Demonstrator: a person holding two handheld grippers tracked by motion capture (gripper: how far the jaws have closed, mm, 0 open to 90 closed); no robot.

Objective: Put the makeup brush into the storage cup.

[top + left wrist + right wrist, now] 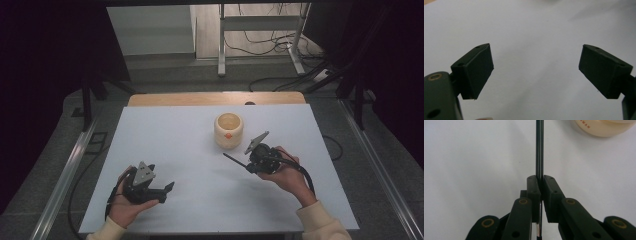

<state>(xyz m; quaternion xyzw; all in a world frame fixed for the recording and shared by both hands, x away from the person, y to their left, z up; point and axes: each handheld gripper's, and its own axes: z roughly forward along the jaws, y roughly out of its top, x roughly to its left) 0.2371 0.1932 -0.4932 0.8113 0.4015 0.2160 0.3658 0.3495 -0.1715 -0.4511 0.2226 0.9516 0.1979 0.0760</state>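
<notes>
A cream cup [229, 130] with an orange mark stands upright on the white table [190, 150], right of its middle. Its base [599, 127] shows at the top right of the right gripper view. My right gripper [248, 165] is just below and right of the cup, shut on a thin dark pen [233, 159] that points left over the table. In the right gripper view the pen [539, 147] runs straight up from between the closed jaws of the right gripper [540, 181]. My left gripper [167, 189] rests near the front left edge, open and holding nothing. The left gripper [535, 62] looks at bare white table.
Behind the white sheet a wooden table edge [215, 98] shows. Beyond it stand a metal frame [260, 35] and loose cables [270, 45] on the floor. Metal rails [65, 175] run along both sides of the table.
</notes>
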